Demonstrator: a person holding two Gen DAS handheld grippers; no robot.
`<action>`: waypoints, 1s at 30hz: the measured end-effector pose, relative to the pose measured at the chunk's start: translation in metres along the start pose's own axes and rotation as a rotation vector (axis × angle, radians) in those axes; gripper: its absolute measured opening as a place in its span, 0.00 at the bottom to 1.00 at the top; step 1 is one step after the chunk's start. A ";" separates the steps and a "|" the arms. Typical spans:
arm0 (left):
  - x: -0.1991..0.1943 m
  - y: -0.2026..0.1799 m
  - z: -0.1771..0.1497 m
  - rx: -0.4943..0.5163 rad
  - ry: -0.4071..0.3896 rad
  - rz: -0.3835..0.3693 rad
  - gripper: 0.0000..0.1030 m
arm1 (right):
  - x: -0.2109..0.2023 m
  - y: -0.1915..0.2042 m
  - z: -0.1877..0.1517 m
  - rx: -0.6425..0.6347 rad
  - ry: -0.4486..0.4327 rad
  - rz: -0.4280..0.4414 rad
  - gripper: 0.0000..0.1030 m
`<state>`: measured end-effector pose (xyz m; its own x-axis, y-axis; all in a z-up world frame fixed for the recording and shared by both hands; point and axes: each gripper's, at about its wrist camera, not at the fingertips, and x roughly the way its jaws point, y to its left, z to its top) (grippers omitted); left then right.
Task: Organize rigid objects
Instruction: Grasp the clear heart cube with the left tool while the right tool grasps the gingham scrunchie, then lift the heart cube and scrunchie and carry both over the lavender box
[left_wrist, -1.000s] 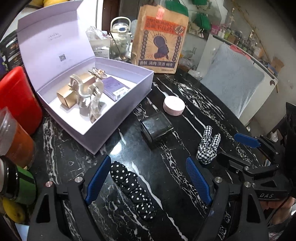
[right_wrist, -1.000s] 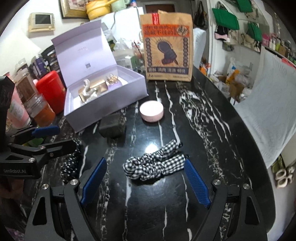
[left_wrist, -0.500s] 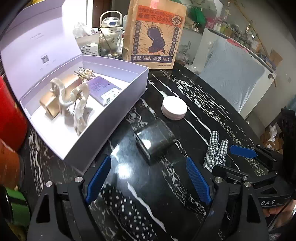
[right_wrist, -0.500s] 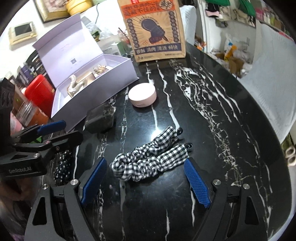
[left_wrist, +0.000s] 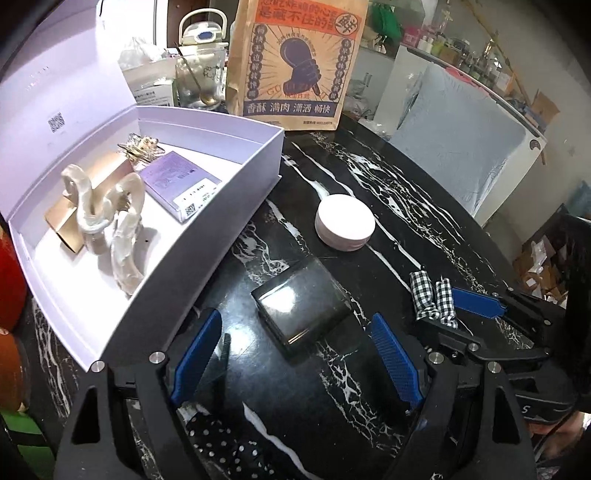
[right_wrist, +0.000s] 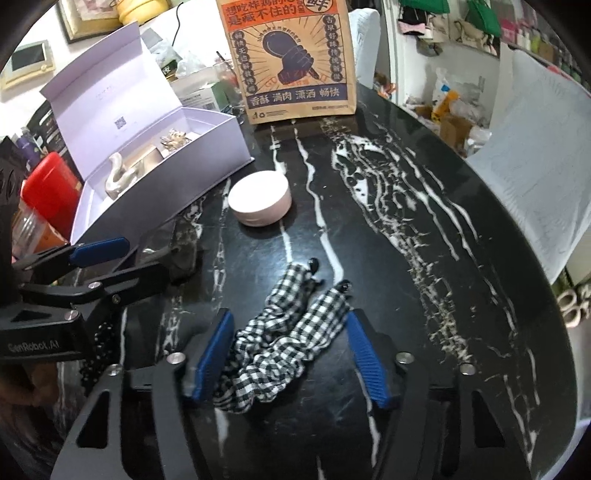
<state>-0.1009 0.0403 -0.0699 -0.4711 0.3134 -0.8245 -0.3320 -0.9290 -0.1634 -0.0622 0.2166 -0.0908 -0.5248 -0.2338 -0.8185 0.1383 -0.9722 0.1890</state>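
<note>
A black square case (left_wrist: 304, 306) lies on the black marble table, just ahead of my open left gripper (left_wrist: 295, 360), partly between its blue fingers. A round pink compact (left_wrist: 345, 222) sits beyond it, also in the right wrist view (right_wrist: 259, 202). My right gripper (right_wrist: 290, 360) is open, its fingers on either side of a black-and-white checked scrunchie (right_wrist: 284, 341). The open lilac box (left_wrist: 207, 229) at left holds a pearly hair claw (left_wrist: 107, 210), a gold box and a purple card box (left_wrist: 181, 182).
A brown paper bag (left_wrist: 295, 62) stands behind the box. A polka-dot scrunchie (left_wrist: 225, 450) lies under my left gripper. A red container (right_wrist: 48, 192) and jars crowd the left edge. The table drops off at the right toward a white cloth-covered surface (right_wrist: 535, 166).
Both grippers moved forward. The left one has closed in on the black case, passing the polka-dot scrunchie. The right one now straddles the checked scrunchie. Both stay open.
</note>
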 end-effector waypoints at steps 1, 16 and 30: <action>0.002 0.000 0.000 -0.003 0.003 -0.003 0.81 | 0.000 -0.001 0.000 -0.002 -0.001 0.000 0.55; 0.022 -0.008 0.008 -0.011 0.028 0.040 0.62 | -0.007 -0.012 -0.007 -0.016 0.003 0.003 0.41; 0.008 -0.010 -0.003 -0.034 0.020 0.045 0.57 | -0.016 -0.009 -0.013 -0.051 -0.014 0.010 0.26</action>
<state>-0.0986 0.0520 -0.0769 -0.4682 0.2675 -0.8421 -0.2829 -0.9483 -0.1439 -0.0441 0.2296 -0.0864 -0.5345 -0.2438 -0.8092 0.1862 -0.9679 0.1685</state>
